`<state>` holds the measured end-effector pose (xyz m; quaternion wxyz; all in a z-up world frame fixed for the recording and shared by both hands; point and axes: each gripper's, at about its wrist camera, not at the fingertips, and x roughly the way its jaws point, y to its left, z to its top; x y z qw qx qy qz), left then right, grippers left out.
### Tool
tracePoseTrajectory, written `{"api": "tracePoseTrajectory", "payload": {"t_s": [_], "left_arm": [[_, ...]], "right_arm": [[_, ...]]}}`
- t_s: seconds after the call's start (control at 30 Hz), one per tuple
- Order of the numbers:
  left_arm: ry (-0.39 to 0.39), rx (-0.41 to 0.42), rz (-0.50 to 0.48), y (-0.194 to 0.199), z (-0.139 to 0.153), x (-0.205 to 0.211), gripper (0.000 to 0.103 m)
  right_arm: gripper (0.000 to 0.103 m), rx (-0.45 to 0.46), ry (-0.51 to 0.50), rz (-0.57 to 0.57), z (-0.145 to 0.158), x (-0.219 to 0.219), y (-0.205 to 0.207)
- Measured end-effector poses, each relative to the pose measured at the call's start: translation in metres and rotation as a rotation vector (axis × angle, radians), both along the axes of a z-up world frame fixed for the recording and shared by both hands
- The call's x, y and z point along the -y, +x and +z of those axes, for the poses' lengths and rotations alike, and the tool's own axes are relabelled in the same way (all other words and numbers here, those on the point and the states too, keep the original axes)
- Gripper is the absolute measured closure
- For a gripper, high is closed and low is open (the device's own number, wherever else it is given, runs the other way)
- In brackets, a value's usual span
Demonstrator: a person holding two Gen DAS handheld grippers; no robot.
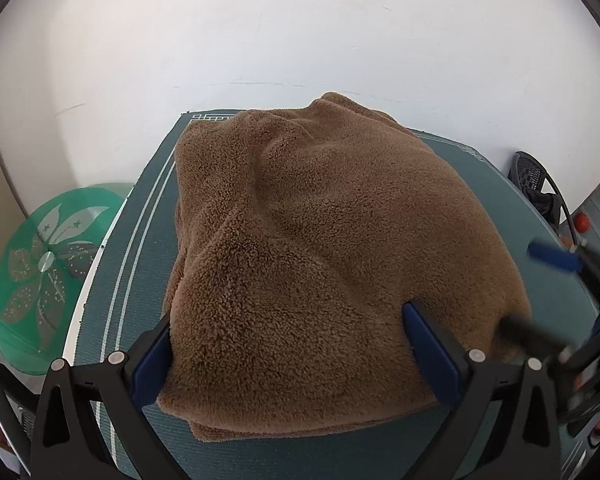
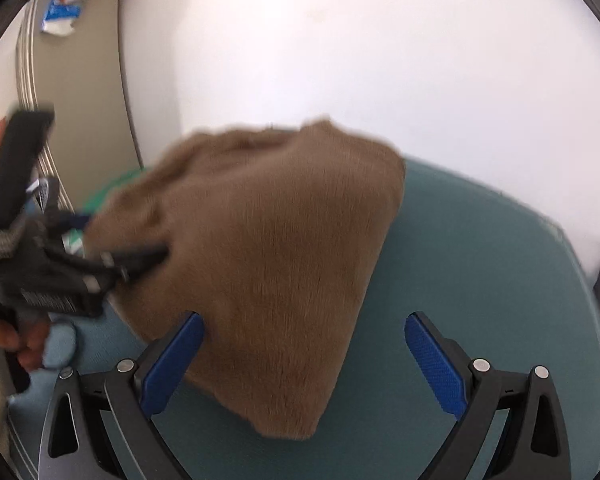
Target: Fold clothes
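A brown, thick-piled fleece garment [image 1: 320,248] lies folded into a squarish bundle on the teal ribbed mat [image 1: 140,240] that covers the tabletop, filling the centre of the left wrist view. At its near edge, low in the frame, a second layer peeks out beneath the top one, so at least one fold looks already made. Ridges and a raised hump near the far corner suggest the layers are not yet smoothed flat.

The left gripper [image 1: 288,340] sits at the bottom of its own frame with its blue-padded fingers [image 1: 432,356] spread wide on either side of the near edge. Nothing is pinched between them; the fleece bulges up into the gap, probably because the gripper is lined up to take that edge or has just let it go.

The right gripper [image 2: 304,354] is likewise spread apart and empty in the right wrist view. Its left finger lies against the garment's edge while the other hangs over bare mat, with a corner of the fleece pointing down between them. This view is blurred, so finer contact cannot be judged.

At the middle left of the right wrist view a hand [image 2: 8,336] holds the other gripper's handle. A green translucent disc with a white flower pattern [image 1: 48,256] stands off the mat at the left edge of the left wrist view, clear of the work.
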<state>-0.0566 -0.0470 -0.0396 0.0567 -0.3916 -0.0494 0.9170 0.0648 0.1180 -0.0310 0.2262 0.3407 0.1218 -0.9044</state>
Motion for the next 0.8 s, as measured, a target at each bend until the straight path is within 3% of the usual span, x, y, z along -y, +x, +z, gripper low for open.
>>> {"api": "tracePoseTrajectory", "payload": {"t_s": [0.1, 0.2, 0.3, 0.47, 0.6, 0.7, 0.8], "left_arm": [[-0.001, -0.002, 0.000, 0.002, 0.000, 0.000, 0.000], [-0.002, -0.001, -0.001, 0.002, 0.000, 0.000, 0.000], [-0.005, -0.001, 0.001, 0.003, 0.001, 0.000, 0.000], [0.020, 0.007, -0.001, 0.001, 0.000, 0.002, 0.000], [0.084, 0.015, -0.003, 0.002, 0.000, 0.011, 0.000], [0.156, 0.015, 0.007, 0.002, 0.002, 0.021, 0.000], [0.183, 0.019, 0.008, 0.002, 0.002, 0.025, 0.000]], "right_arm": [[0.001, -0.008, -0.007, 0.024, 0.003, 0.003, -0.011], [0.001, 0.033, 0.029, 0.083, -0.015, 0.015, -0.017], [0.001, 0.040, 0.020, 0.071, -0.027, 0.015, -0.017], [0.001, 0.125, -0.085, 0.050, -0.039, 0.007, -0.027], [0.001, 0.222, -0.177, 0.075, -0.042, -0.001, -0.037], [0.001, 0.350, -0.325, 0.105, -0.040, -0.025, -0.052], [0.001, 0.403, -0.477, 0.048, -0.036, -0.053, -0.074]]}}
